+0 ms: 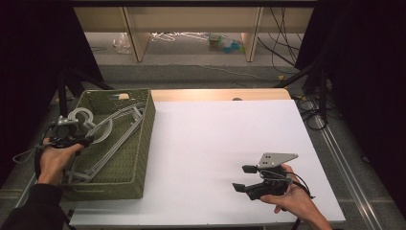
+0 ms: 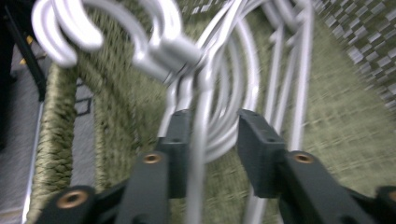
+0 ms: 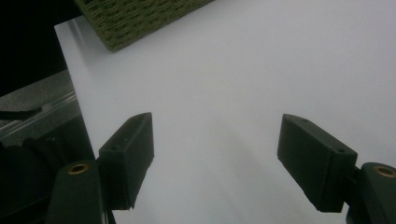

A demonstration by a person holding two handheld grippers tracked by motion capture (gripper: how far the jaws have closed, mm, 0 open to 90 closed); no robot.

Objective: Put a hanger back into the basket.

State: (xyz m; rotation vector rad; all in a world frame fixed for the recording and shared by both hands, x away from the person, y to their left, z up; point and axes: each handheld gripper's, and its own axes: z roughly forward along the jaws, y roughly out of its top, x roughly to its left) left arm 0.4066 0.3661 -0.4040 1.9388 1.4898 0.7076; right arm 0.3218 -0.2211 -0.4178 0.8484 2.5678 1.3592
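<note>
Hangers (image 1: 112, 134), a grey bundle, lie in the green basket (image 1: 139, 158) at the left of the surface (image 1: 215, 143), long arms running near to far, hooks at the far left. Our left hand-held gripper (image 2: 205, 144) straddles one hanger's neck, jaws narrowly parted; blur leaves us unsure whether they touch it. Our right hand-held gripper (image 3: 215, 158) gapes wide and empty, well apart at the near right.
</note>
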